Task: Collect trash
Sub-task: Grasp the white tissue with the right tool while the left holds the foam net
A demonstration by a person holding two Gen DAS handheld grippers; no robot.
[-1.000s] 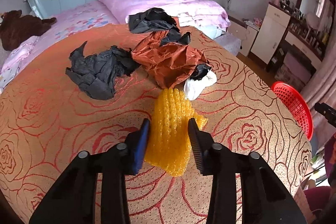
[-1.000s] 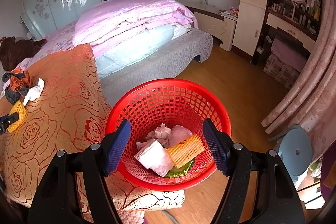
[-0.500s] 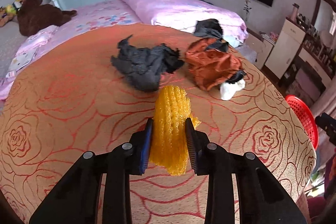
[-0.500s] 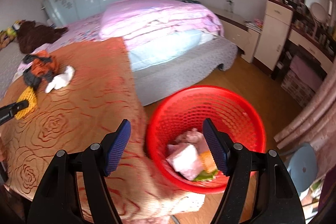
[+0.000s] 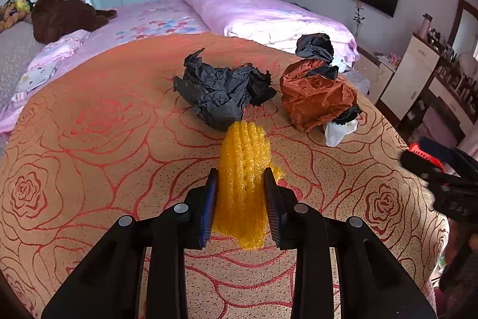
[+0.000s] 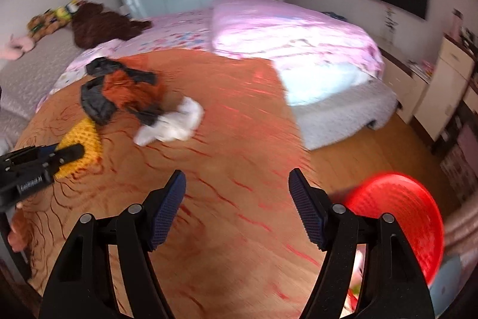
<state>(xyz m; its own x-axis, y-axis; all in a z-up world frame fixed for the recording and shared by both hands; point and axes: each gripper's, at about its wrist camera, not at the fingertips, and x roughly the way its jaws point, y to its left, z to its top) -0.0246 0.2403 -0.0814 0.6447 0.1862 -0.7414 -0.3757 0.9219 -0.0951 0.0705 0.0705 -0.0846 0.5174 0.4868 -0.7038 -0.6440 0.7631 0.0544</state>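
My left gripper (image 5: 240, 183) has closed its jaws on the yellow bubble wrap (image 5: 243, 169), while my right gripper (image 6: 237, 190), jaws just opening wider and empty, has swung from the red basket (image 6: 397, 217) toward more trash.

Yellow bubble wrap (image 5: 243, 169), red-rose orange cloth (image 5: 89, 139).

Daylit fisheye views; right wrist view motion-blurred

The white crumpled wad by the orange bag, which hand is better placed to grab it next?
Probably right. The right gripper is empty with fingers wide, and the white wad lies ahead of it. The left gripper is already closed on the yellow bubble wrap.
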